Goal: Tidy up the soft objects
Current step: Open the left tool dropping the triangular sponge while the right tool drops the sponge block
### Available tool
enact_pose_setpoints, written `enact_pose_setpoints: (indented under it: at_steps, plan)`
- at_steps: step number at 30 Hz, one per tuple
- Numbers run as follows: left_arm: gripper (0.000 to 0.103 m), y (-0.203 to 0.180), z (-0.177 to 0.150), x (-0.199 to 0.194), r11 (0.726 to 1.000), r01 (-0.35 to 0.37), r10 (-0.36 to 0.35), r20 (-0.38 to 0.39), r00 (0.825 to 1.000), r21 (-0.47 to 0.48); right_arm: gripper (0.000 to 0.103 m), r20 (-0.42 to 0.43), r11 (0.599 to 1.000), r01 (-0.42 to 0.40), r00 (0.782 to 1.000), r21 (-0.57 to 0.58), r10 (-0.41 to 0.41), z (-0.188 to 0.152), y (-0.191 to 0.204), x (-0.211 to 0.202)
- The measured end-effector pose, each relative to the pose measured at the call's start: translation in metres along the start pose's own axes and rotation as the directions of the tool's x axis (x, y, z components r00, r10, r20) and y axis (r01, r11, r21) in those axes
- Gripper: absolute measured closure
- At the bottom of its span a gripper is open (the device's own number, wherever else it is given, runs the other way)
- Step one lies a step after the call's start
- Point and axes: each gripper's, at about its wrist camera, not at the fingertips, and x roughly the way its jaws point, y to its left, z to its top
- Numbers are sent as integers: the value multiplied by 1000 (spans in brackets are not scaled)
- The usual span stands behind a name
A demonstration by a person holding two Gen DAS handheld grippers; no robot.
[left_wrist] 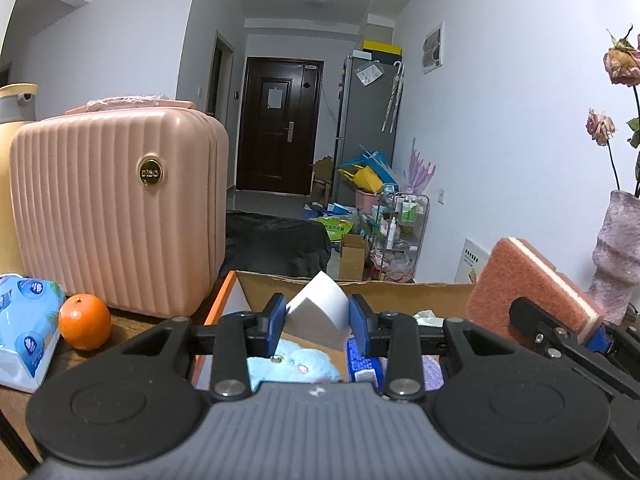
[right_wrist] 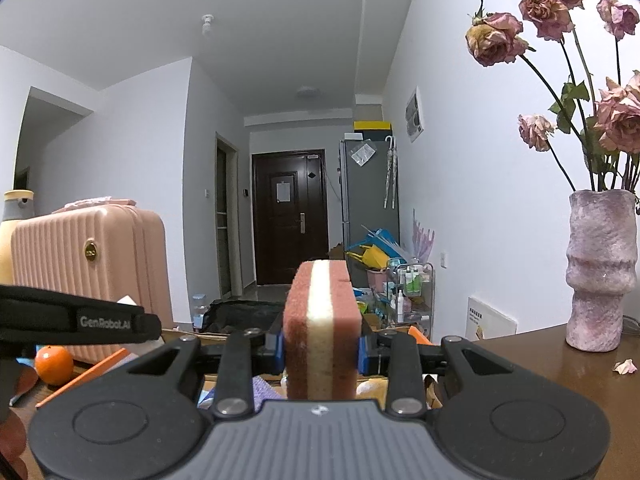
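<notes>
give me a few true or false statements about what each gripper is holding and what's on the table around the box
1. The right gripper is shut on a pink sponge with a pale middle layer. True.
2. The left gripper is empty and wide open. False: it is shut on a white sponge.
3. An orange sits on the table in front of the pink case. True.
4. The vase holds fresh yellow tulips. False: it holds dried pink roses.
5. The cardboard box is empty. False: a light blue plush lies inside.
</notes>
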Motion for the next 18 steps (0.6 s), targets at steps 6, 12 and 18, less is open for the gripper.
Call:
enact_pose_setpoints:
  at_steps: [6, 12, 18]
  plan:
    - [62, 0, -1, 5, 1000, -1, 1, 2, 1000, 9, 72, -22, 1000, 5, 1000, -12, -5, 0, -1, 9]
    - [28, 4, -2, 6, 1000, -6, 6, 0, 1000, -4, 59, -74, 999, 28, 997, -23, -29, -4, -3, 16]
    - [0, 9, -3, 3, 998, -45, 45, 14, 999, -34, 2, -57, 997, 73, 996, -14, -73, -5, -4, 12]
